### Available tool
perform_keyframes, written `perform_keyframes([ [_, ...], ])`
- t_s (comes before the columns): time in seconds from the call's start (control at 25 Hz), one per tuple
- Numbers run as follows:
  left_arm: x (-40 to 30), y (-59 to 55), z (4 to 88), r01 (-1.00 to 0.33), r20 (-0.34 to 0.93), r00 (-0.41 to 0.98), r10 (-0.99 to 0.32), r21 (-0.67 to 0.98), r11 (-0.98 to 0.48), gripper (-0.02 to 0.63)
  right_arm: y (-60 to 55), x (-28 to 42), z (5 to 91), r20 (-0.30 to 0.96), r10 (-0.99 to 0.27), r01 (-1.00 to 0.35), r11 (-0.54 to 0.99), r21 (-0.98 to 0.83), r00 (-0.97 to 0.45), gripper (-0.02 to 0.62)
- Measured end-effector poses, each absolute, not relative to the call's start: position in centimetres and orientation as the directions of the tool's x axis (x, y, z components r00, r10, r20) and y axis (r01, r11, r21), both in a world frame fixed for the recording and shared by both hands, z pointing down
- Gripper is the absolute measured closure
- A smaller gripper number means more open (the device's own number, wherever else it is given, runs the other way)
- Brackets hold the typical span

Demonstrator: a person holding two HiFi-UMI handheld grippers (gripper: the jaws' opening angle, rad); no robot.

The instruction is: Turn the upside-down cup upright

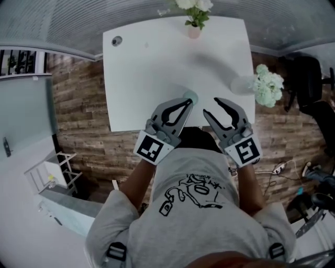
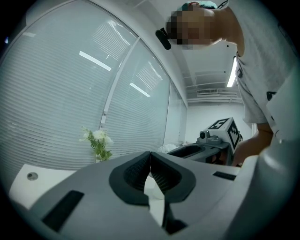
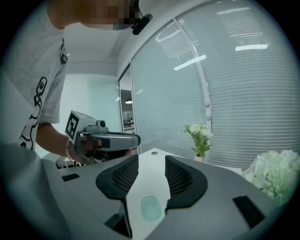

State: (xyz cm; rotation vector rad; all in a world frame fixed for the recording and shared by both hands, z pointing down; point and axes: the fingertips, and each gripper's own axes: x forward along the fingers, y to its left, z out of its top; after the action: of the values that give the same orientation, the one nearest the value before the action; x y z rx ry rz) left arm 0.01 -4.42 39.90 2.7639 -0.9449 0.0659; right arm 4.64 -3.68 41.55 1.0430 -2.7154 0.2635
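A small pale green cup (image 1: 190, 97) stands on the white table (image 1: 157, 68) near its front edge. Which way up it is I cannot tell. My left gripper (image 1: 187, 101) is shut and empty, its tips right beside the cup on the near side. My right gripper (image 1: 211, 107) hangs open to the cup's right with nothing held. In the right gripper view the cup (image 3: 150, 207) shows as a pale green disc low in the gap between the jaws of that gripper (image 3: 151, 165), apart from the pads. In the left gripper view the jaws (image 2: 150, 157) are shut.
A small vase of white flowers (image 1: 194, 15) stands at the table's far edge. A bigger white bouquet (image 1: 268, 85) sits at the right edge. A round cable hole (image 1: 116, 40) is in the far left corner. Glass walls with blinds (image 3: 243, 93) rise behind the table.
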Motion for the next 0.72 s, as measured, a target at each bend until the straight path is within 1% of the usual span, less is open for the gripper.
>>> perform_keyframes([
  [0.32, -0.1, -5.3, 42.1, -0.606, 0.128, 0.795, -0.593, 0.198, -0.77, 0.601, -4.2, 3.4, 43.4, 0.249, -0.608, -0.648, 0.751, -0.129, -0.754, 0.39],
  [0.56, -0.3, -5.8, 43.4, -0.596, 0.133, 0.803, -0.581, 0.202, -0.777, 0.601, -4.4, 2.4, 45.0, 0.25, -0.582, -0.623, 0.769, -0.139, -0.774, 0.341],
  [0.72, -0.5, -5.8, 44.4, -0.593, 0.139, 0.805, -0.576, 0.206, -0.779, 0.601, -4.6, 1.9, 46.2, 0.261, -0.573, -0.615, 0.78, -0.117, -0.777, 0.323],
])
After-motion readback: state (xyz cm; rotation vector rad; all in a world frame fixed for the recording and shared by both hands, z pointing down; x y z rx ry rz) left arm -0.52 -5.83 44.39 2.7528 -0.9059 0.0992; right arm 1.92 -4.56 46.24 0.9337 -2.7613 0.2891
